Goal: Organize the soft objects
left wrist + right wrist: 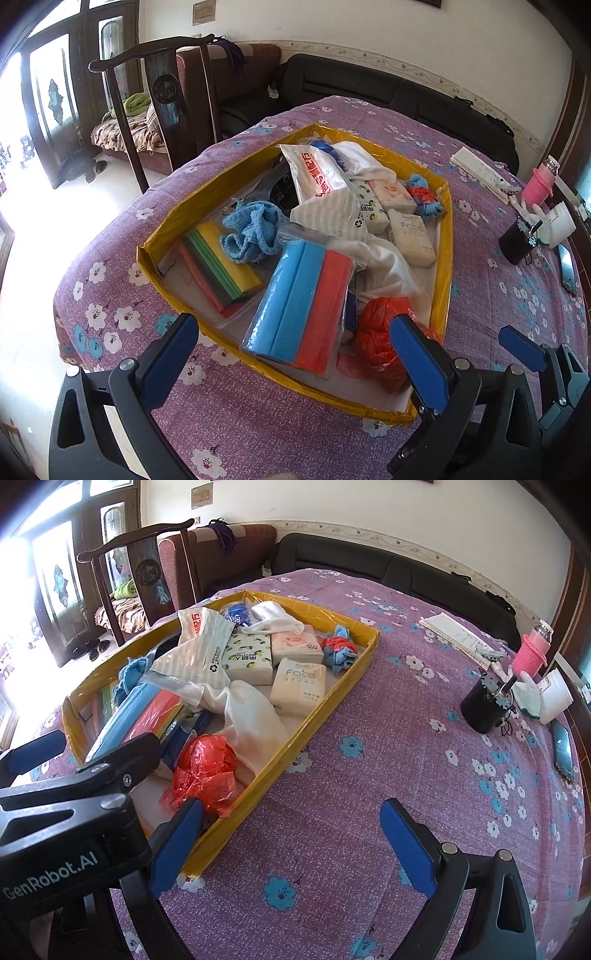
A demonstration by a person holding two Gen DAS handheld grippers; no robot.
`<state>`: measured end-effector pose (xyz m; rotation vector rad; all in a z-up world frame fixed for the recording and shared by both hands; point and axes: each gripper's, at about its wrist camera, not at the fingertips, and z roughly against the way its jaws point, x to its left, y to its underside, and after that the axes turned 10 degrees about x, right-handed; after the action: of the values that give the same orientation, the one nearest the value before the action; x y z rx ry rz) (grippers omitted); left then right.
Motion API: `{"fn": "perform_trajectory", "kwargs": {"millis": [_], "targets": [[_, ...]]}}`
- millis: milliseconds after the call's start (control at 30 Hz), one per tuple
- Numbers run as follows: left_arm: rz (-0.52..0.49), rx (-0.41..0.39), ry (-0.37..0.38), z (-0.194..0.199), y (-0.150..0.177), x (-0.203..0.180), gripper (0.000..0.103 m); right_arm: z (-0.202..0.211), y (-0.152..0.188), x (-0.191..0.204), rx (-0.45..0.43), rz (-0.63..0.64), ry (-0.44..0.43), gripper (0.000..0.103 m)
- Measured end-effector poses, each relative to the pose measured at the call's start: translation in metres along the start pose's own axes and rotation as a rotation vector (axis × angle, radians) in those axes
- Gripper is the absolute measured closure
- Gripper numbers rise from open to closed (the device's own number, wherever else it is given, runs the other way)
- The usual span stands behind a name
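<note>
Now both grippers are hovering with jaws spread wide, holding nothing: the left gripper (295, 354) at lower centre over the yellow tray (445, 258), the right gripper (291, 838) over the purple cloth (369, 760). A red plastic bag (207, 764) is lying in the tray's near corner, beside a bagged blue and red sponge pack (303, 306).

The yellow tray (445, 254) looks like shiny taped cardboard. The red bag (208, 771) is thin crinkly plastic. The blue cloth (251, 229) looks fuzzy. The bench (369, 775) wears soft flowery cloth
</note>
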<state>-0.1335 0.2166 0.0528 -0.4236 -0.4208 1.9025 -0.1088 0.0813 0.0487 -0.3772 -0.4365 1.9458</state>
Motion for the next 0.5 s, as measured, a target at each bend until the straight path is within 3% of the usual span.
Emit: {"fn": "perform_trajectory", "kwargs": {"millis": [500], "targets": [[-0.003, 0.005, 0.004, -0.0016, 0.0005, -0.0016, 0.0, 0.0, -0.0006, 0.0042, -0.002, 0.012, 0.013, 0.005]]}}
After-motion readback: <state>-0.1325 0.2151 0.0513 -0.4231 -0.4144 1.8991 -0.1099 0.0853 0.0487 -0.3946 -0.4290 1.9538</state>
